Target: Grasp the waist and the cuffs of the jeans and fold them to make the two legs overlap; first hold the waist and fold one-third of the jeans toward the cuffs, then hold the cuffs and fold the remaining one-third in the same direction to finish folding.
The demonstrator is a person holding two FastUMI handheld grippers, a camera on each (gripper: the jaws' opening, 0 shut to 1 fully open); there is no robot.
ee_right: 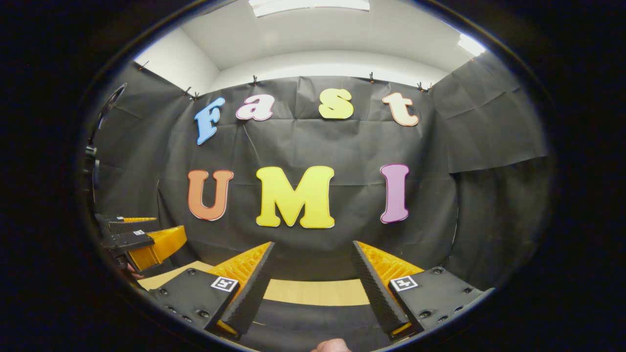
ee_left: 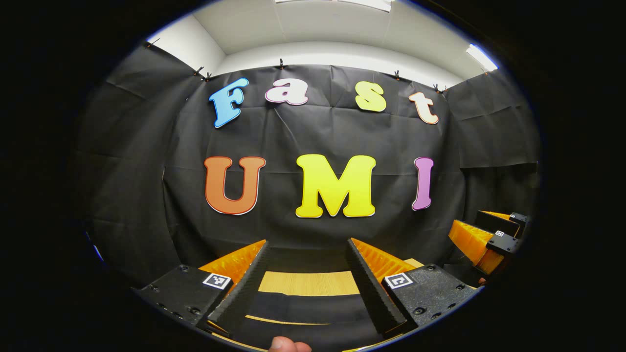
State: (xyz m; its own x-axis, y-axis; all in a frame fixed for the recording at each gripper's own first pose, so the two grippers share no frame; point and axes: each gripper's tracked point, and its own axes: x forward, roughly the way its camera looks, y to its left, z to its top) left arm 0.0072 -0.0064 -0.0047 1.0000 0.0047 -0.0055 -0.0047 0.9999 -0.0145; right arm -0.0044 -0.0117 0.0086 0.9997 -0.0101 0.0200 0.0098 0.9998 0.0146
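Both claws gape open, empty, level, aimed at the booth wall: left claw [ee_left: 308, 254], right claw [ee_right: 313, 256]. Jeans can't be placed; dark cloth below fingers over the wooden surface [ee_left: 308, 283], probably them.

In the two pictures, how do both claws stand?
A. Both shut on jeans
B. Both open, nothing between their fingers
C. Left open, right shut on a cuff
B: the left claw and the right claw each show spread fingers, with wooden table between them.
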